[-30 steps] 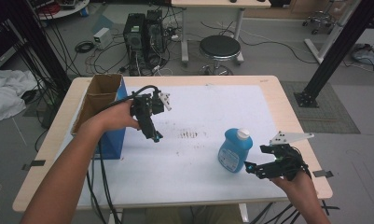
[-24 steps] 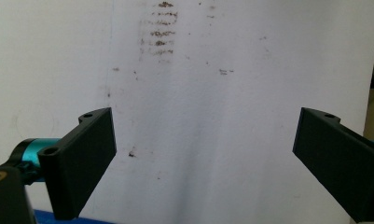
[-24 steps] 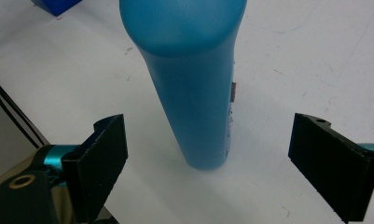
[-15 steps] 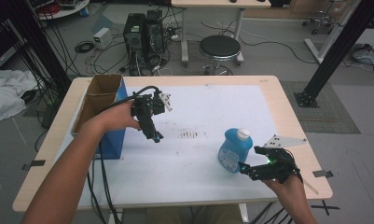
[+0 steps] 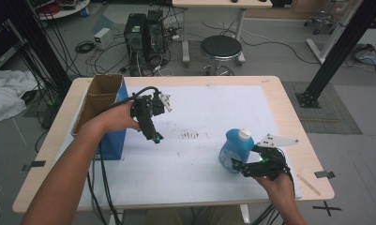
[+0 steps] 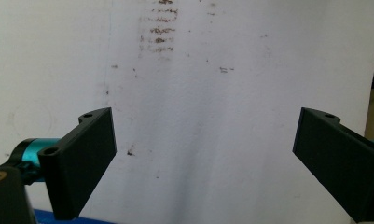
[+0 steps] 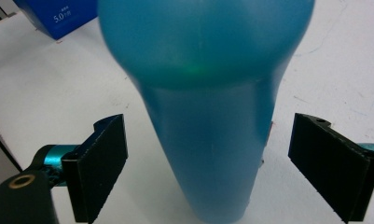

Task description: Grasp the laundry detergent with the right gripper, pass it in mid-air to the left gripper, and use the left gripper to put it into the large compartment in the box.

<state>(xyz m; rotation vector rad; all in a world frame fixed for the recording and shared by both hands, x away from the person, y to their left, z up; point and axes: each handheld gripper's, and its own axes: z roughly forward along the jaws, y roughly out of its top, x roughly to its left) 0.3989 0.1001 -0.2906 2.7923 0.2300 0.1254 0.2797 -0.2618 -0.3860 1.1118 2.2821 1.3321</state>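
Observation:
A blue bottle with a white cap stands on the white sheet at the table's right front. My right gripper lies low just in front of it. In the right gripper view the blue bottle rises between the two black pads, with a gap on each side, so the jaws are open around it. My left gripper hangs tilted down over the sheet beside the box. Its jaws are wide open with only stained white paper between them.
An open cardboard box with blue sides stands at the table's left, its blue side also in the right gripper view. The white sheet has dark smudges mid-table. Computers, cables and a stool lie beyond the far edge.
My right gripper has sunk and moved left toward the bottle's base. The left gripper and the bottle have kept still.

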